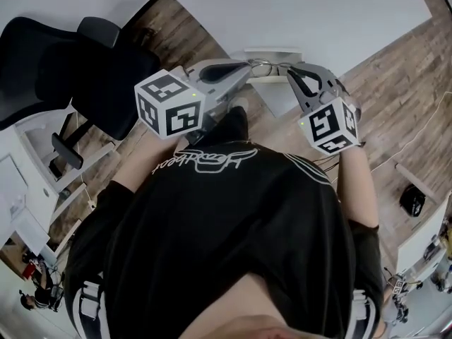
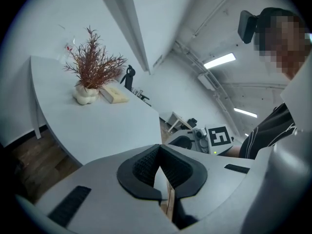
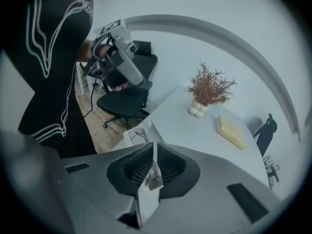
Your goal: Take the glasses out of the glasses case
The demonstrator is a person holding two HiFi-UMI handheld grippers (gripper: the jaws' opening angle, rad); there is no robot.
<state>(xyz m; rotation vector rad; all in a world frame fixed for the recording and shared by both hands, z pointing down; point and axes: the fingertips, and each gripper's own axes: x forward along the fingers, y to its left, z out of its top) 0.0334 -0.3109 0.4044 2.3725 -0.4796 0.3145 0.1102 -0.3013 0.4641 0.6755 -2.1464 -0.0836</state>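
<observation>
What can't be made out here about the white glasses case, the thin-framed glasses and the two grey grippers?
- Head view: white glasses case and thin-framed glasses, too small, partly behind left gripper and right gripper.
- Right gripper view: the glinting bit between the jaws, blurred; grip uncertain.
- Left gripper view: case and glasses hidden by the gripper's body.

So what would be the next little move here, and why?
Probably a slow, slight lift of the right gripper. Its fingers stand almost together with a small glinting piece in the gap, possibly part of the glasses, which lie in the open white case at the table edge. The left gripper looks shut and empty.
</observation>
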